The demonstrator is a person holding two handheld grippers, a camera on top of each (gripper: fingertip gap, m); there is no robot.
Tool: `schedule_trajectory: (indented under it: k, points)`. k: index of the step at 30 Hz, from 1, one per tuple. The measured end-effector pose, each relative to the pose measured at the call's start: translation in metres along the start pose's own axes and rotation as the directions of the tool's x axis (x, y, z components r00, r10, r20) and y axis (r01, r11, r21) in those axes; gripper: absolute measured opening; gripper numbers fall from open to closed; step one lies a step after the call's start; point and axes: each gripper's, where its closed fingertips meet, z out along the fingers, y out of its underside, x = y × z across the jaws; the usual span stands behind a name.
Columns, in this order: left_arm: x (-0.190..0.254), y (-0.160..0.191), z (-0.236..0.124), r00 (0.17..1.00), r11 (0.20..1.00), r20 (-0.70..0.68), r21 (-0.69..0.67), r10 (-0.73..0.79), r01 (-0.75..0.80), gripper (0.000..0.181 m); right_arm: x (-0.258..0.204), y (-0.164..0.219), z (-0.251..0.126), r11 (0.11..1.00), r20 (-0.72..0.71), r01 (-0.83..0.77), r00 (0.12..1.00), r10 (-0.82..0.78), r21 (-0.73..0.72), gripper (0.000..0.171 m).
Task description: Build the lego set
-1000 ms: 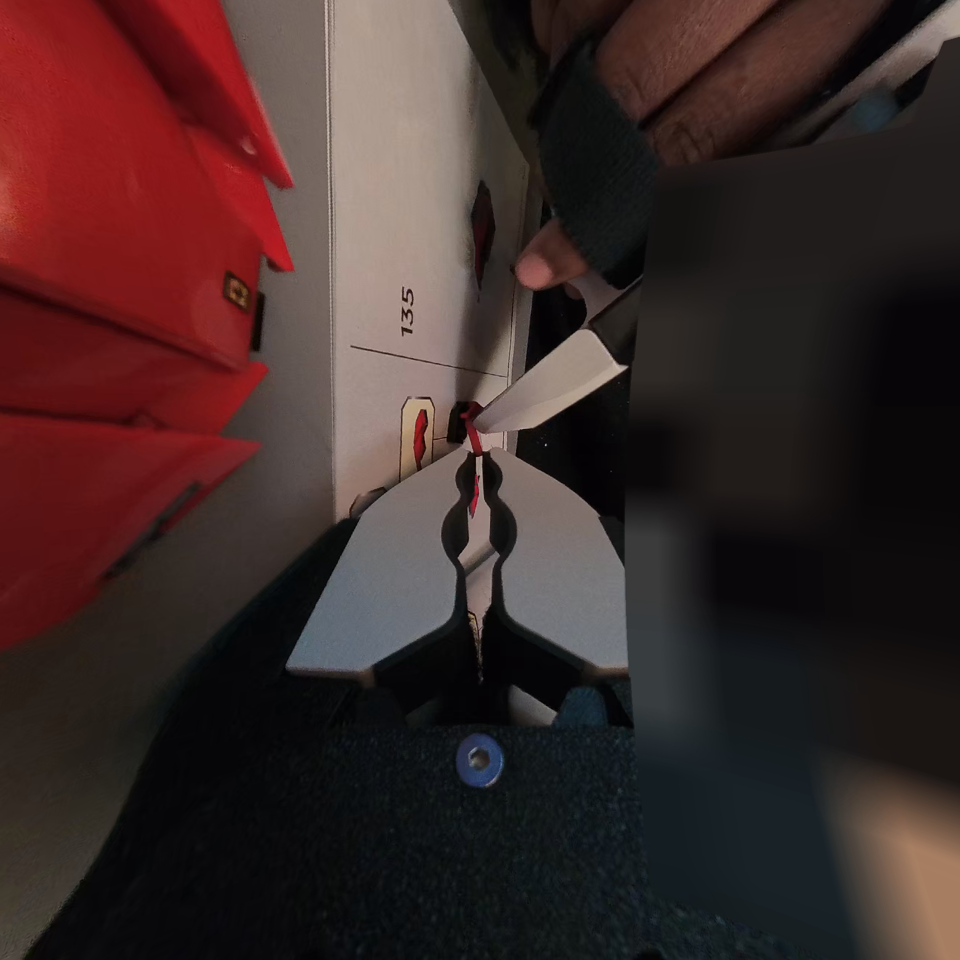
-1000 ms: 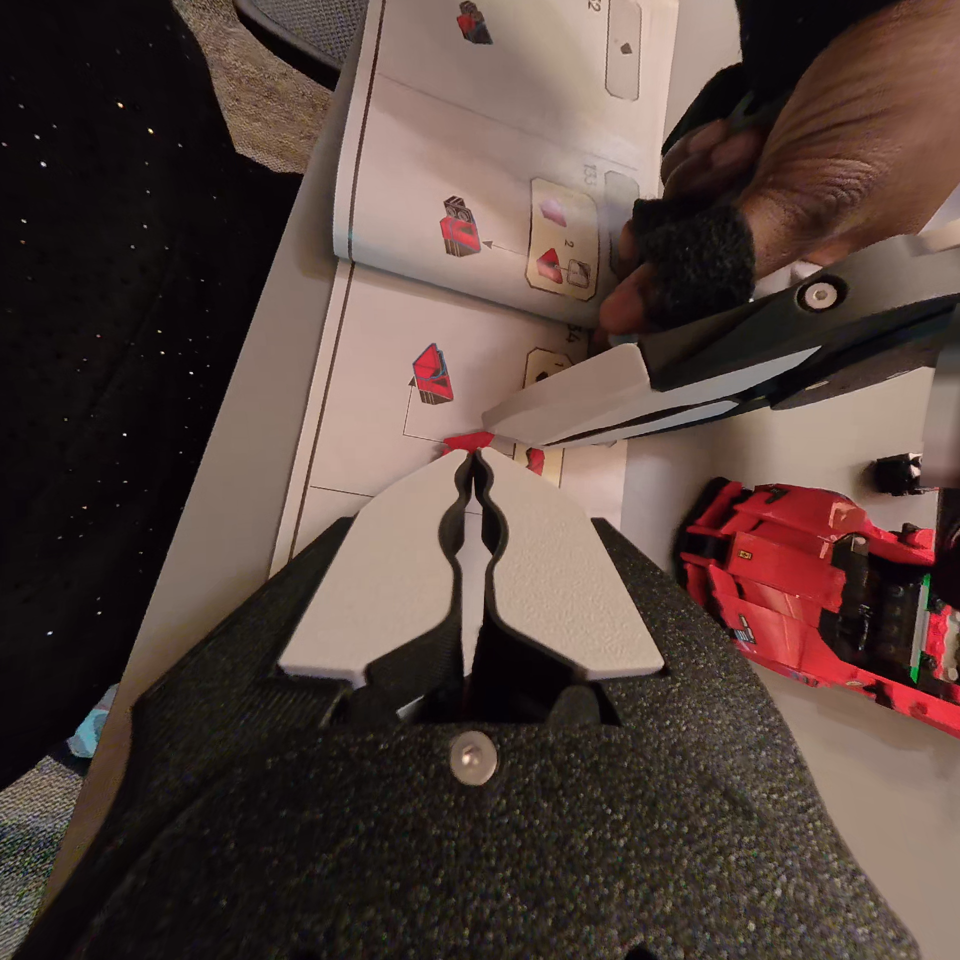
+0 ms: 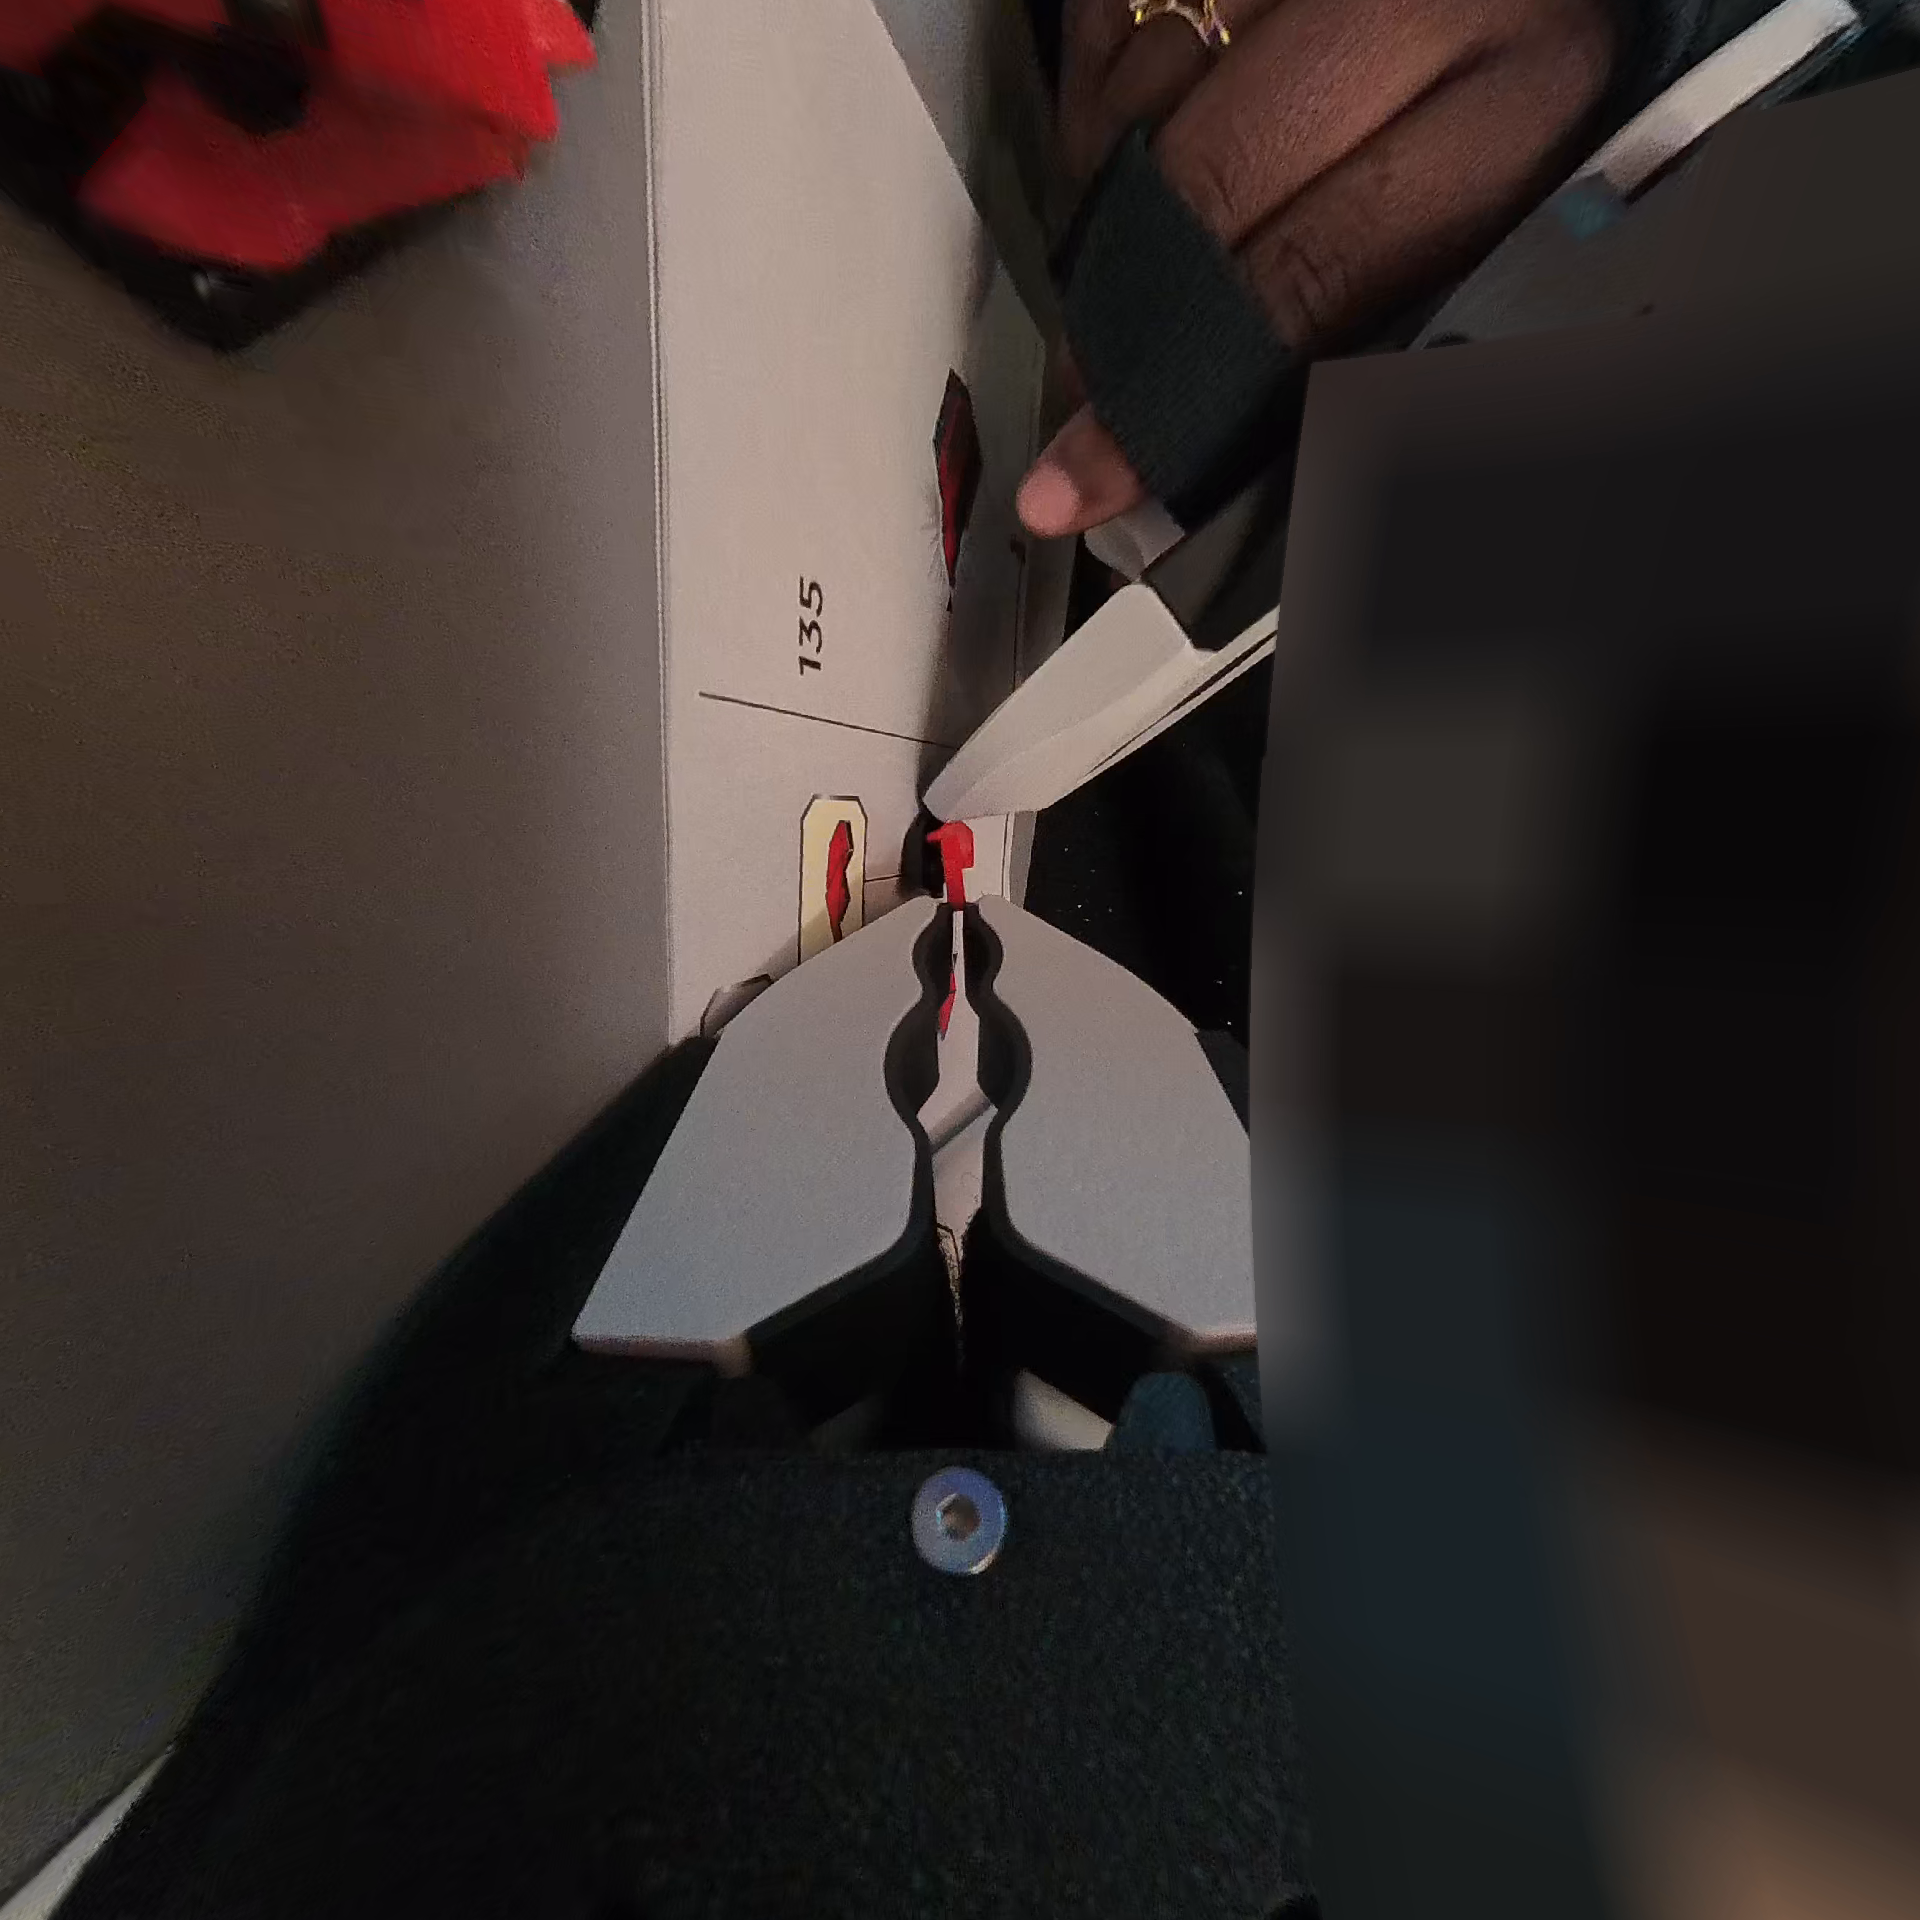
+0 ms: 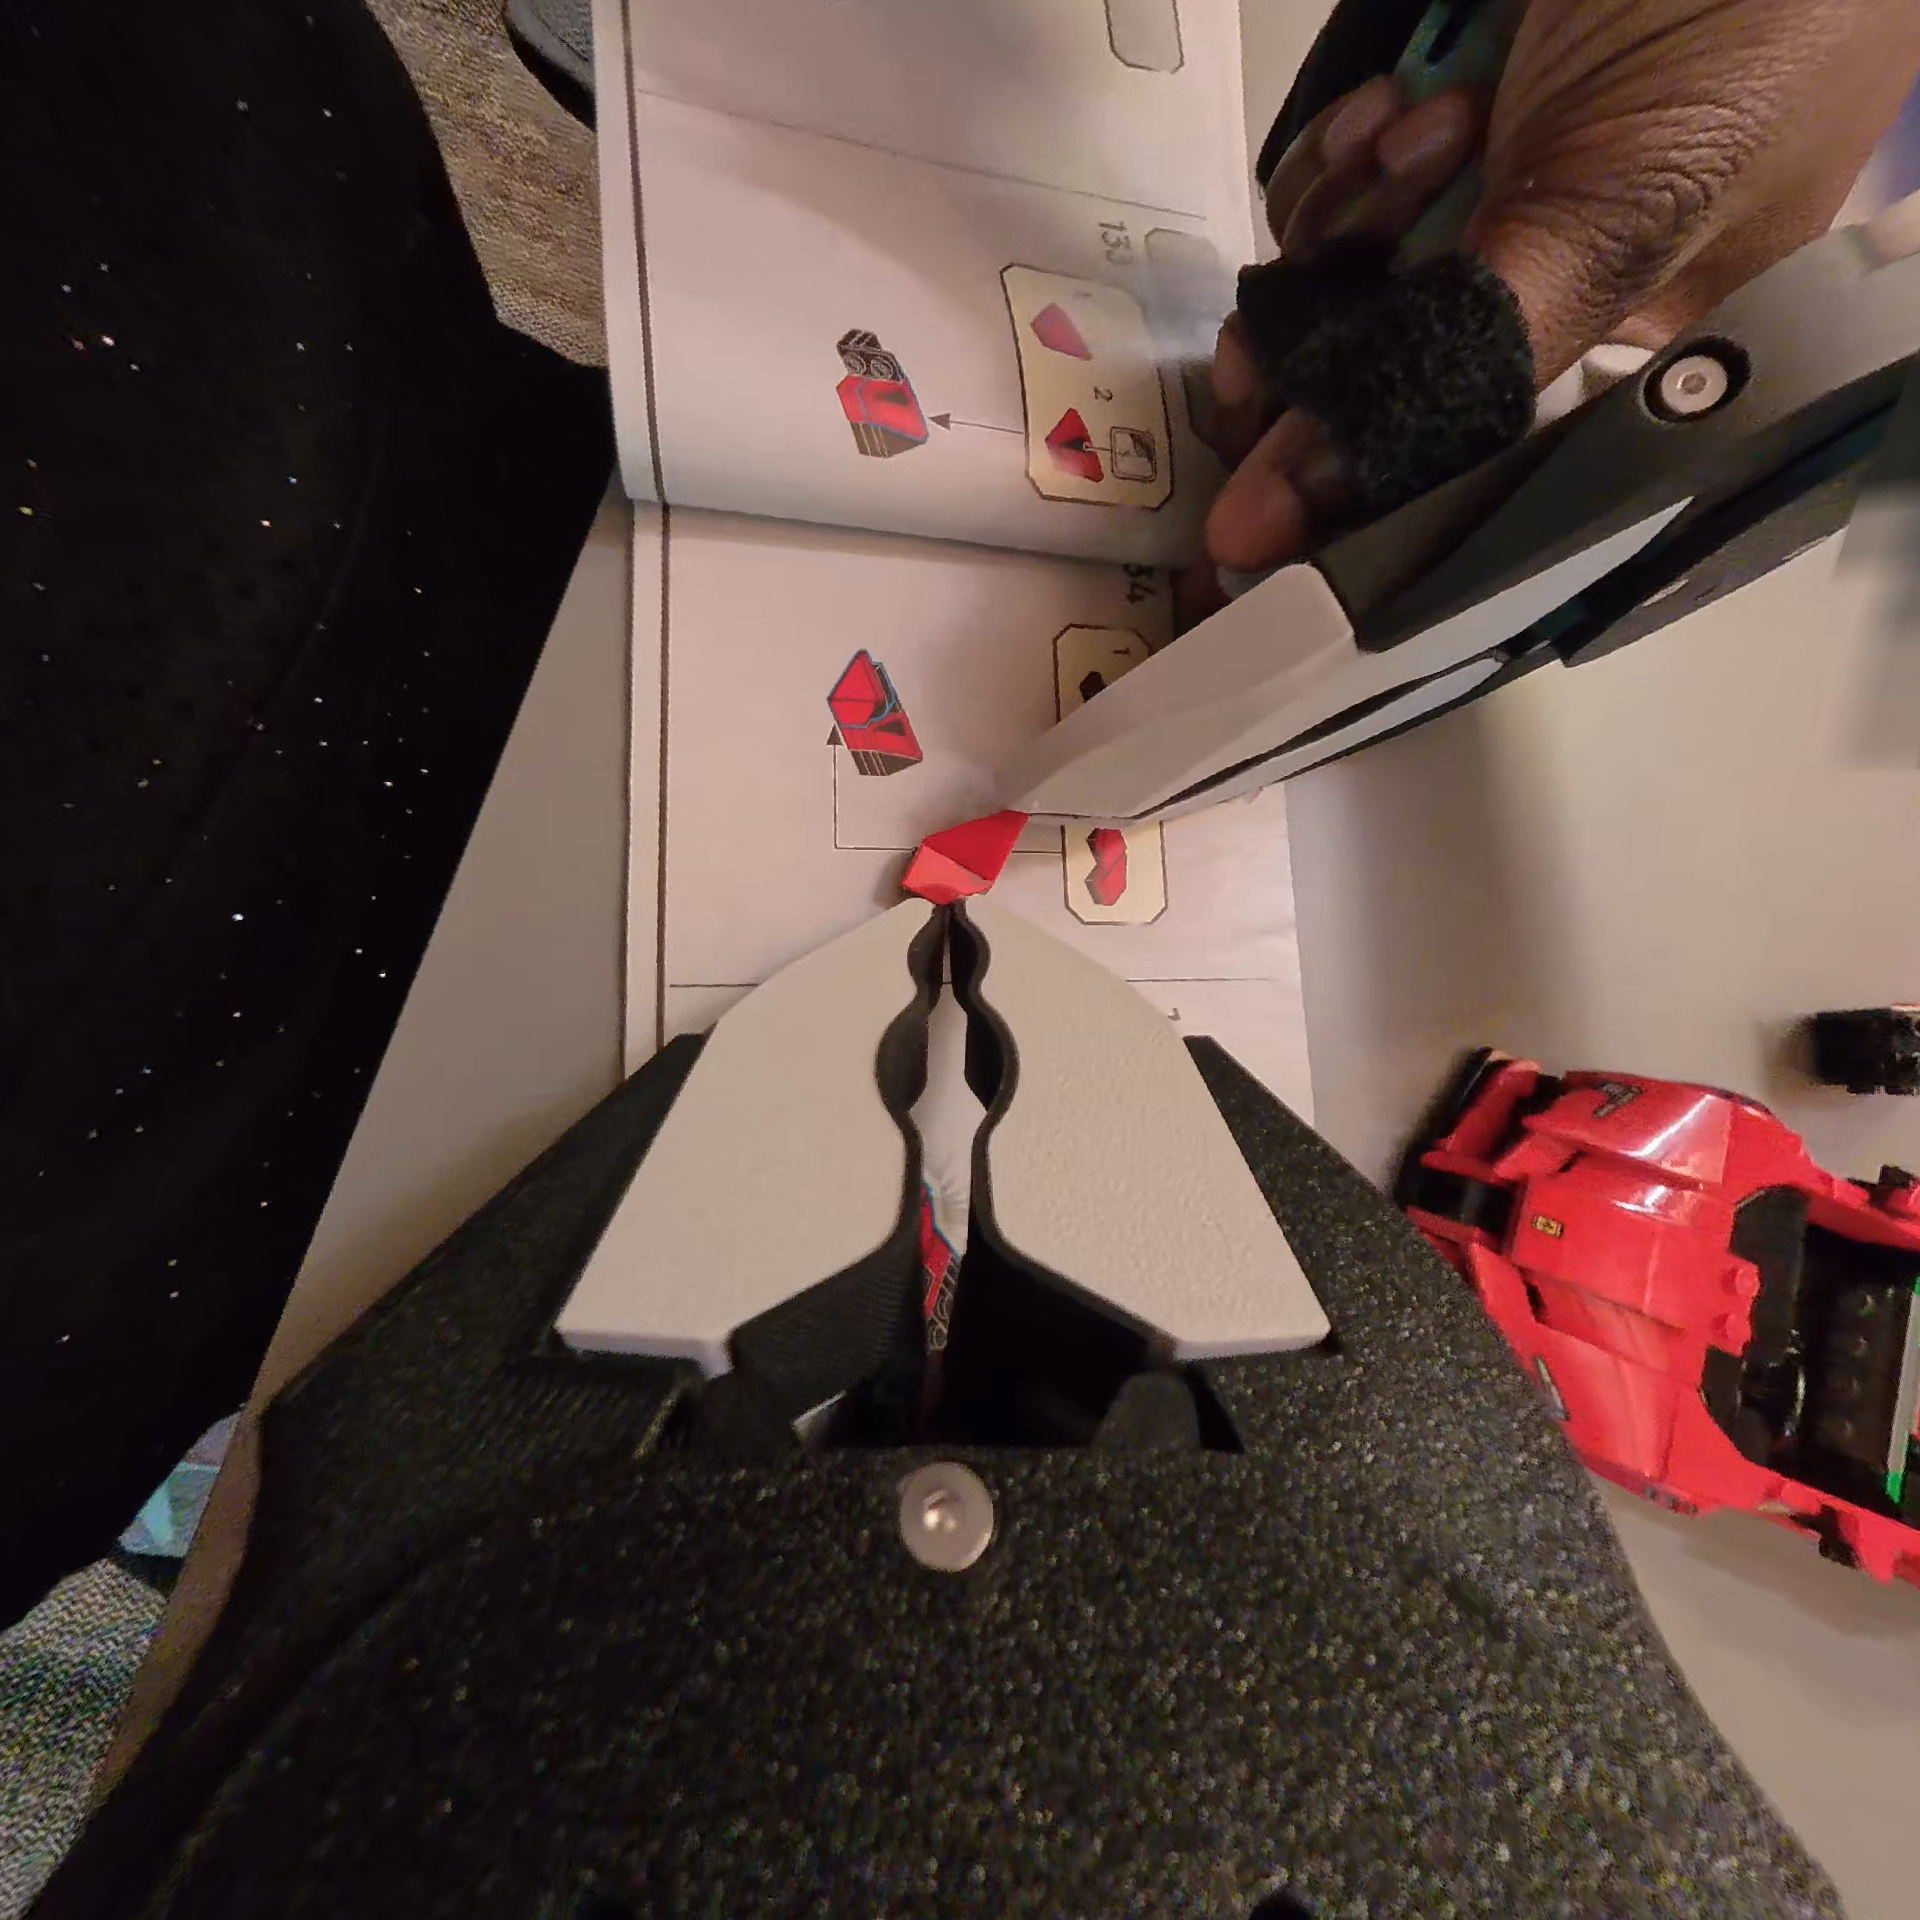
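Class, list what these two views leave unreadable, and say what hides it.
- Left wrist view: right side masked by blur; red car smeared, cut off by the top edge.
- Right wrist view: car's rear cut off by the right edge.
- Both views: the red piece's gripped part, hidden between tongs.

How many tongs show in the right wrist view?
2. The right tongs, this view's own, sit bottom centre, tips against the small red piece. The left tongs reach in from the upper right to the same piece, over the open manual. None seem hidden.
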Motion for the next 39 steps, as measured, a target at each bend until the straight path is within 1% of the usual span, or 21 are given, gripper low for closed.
schedule_trajectory:
  k: [3,12,14,16,17,20,31,39]
  points:
    - [0.0,0.003,-0.001,1.0,1.0,0.002,0.03,-0.003,0.003,0.002,0.0,-0.002,0.002,1.0,0.003,0.011,1.0,-0.011,-0.002,0.001]
    - [0.0,0.003,-0.001,1.0,0.998,0.009,0.057,-0.007,0.006,0.002,0.004,-0.001,0.0,0.999,-0.031,0.045,0.998,-0.046,-0.026,0.002]
    - [-0.001,0.003,-0.001,1.0,0.998,0.011,0.058,-0.008,0.007,0.002,0.011,-0.008,-0.005,0.999,-0.07,0.043,0.997,-0.042,0.019,0.002]
    - [-0.001,0.003,-0.001,1.0,0.998,0.019,0.059,-0.008,0.007,0.002,0.013,-0.02,-0.009,0.995,-0.063,0.004,0.998,0.002,0.101,0.0]
    - [-0.001,0.003,-0.001,1.0,0.998,0.021,0.058,-0.009,0.007,0.002,0.013,-0.022,-0.009,0.993,-0.051,-0.014,0.998,0.02,0.117,0.0]
    - [-0.001,0.004,-0.001,1.0,0.998,0.024,0.056,-0.007,0.006,0.002,0.014,-0.013,-0.003,0.998,-0.062,-0.005,0.998,0.009,0.056,0.0]
    - [-0.001,0.003,-0.001,1.0,0.998,0.024,0.064,-0.004,0.003,0.002,0.01,-0.012,0.002,0.998,-0.036,-0.018,0.999,0.02,0.055,0.0]
    - [-0.001,0.002,-0.001,0.999,0.997,0.033,0.075,-0.02,0.017,0.002,0.008,-0.012,0.002,1.0,-0.022,0.016,1.0,-0.016,-0.017,0.0]
